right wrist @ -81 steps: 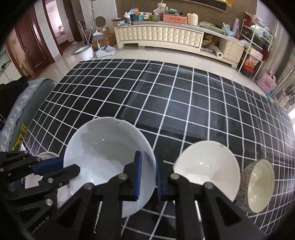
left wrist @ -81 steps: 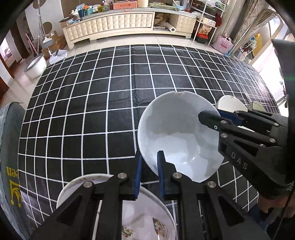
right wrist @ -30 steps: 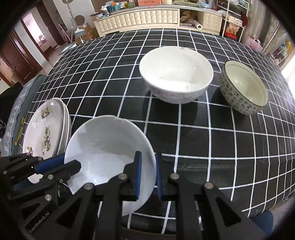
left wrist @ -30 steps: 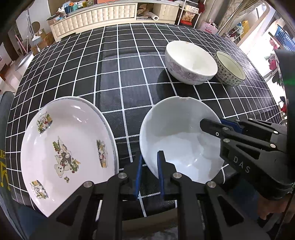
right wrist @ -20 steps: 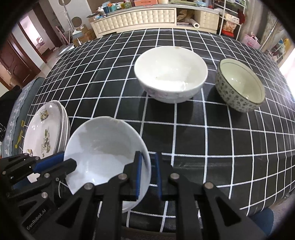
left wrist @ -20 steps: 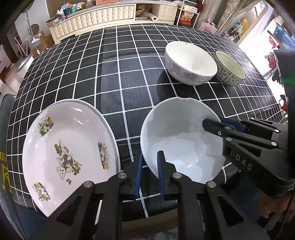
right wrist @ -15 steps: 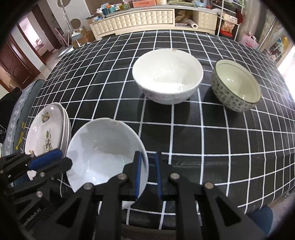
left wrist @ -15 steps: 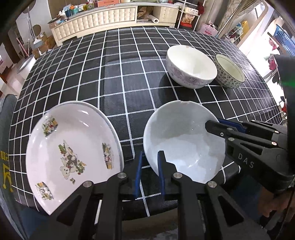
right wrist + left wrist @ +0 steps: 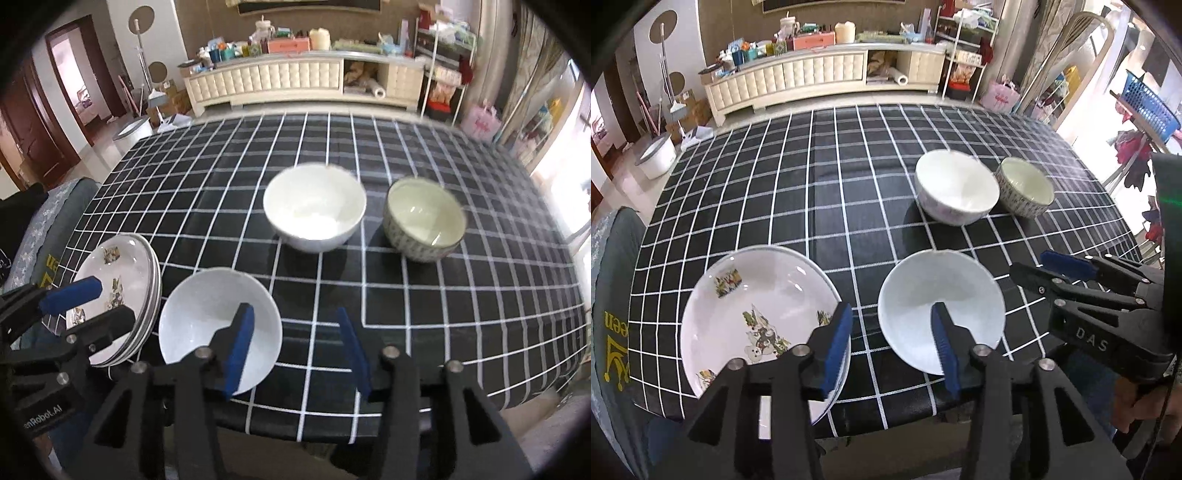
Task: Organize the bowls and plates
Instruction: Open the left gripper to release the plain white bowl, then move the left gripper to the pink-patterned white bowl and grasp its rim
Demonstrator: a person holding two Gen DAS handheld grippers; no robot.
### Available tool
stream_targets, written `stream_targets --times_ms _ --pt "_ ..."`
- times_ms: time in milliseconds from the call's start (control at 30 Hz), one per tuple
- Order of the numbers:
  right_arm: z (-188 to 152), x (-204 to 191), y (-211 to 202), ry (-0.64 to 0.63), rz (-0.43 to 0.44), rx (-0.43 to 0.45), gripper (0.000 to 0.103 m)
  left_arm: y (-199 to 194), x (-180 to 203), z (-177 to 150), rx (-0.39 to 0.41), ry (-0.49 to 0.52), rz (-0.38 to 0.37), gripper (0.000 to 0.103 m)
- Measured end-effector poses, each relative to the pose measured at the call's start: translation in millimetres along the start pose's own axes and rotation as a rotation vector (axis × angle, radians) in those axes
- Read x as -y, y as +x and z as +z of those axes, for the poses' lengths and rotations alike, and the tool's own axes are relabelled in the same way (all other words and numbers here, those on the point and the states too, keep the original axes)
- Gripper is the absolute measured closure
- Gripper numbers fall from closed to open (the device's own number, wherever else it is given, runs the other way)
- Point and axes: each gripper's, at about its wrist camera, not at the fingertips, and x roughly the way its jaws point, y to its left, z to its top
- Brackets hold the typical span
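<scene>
A plain white bowl [image 9: 934,306] [image 9: 218,321] rests on the checked tablecloth near the front edge. My left gripper [image 9: 892,343] is open and empty, pulled back above the table edge between that bowl and a stack of cartoon-printed plates [image 9: 753,314] [image 9: 118,280]. My right gripper [image 9: 295,347] is open and empty, just right of the white bowl; it also shows in the left wrist view [image 9: 1049,269]. Farther back stand a larger white bowl [image 9: 956,192] [image 9: 314,206] and a patterned bowl [image 9: 1025,186] [image 9: 423,218], side by side.
The black checked tablecloth [image 9: 820,206] covers the table. A grey chair cushion [image 9: 613,280] sits at the left. A cream cabinet [image 9: 820,74] stands across the room, and a blue basket [image 9: 1148,107] and rack lie to the right.
Both grippers have let go of the white bowl, opened, and drawn back and up. The bowl now sits on the table beside the plate stack.
</scene>
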Motion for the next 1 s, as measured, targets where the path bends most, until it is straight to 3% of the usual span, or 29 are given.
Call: stream_targets --times_ms 167,233,300,567,667,933,1000 --pt "3 3 -22 0.011 0.018 0.045 0.032 -19 7 4 0.045 0.018 -0.002 0.053" --pt "5 5 -29 0.016 0.020 0.059 0.030 -26 9 6 0.060 0.019 -0.010 0.052" --pt "6 7 -38 0.022 0.019 0.075 0.029 -35 11 7 0.085 0.024 -0.013 0.044" --pt "13 12 -68 0.011 0.014 0.141 0.021 -60 18 20 0.152 0.040 -0.032 0.044" --pt "15 14 -76 0.006 0.009 0.161 0.018 -68 23 24 0.170 0.051 -0.045 0.036" --pt "24 20 -83 -0.005 -0.015 0.193 0.008 -78 31 37 0.205 0.066 -0.061 0.036" --pt "28 23 -81 -0.006 -0.022 0.194 0.007 -77 32 40 0.206 0.064 -0.060 0.031"
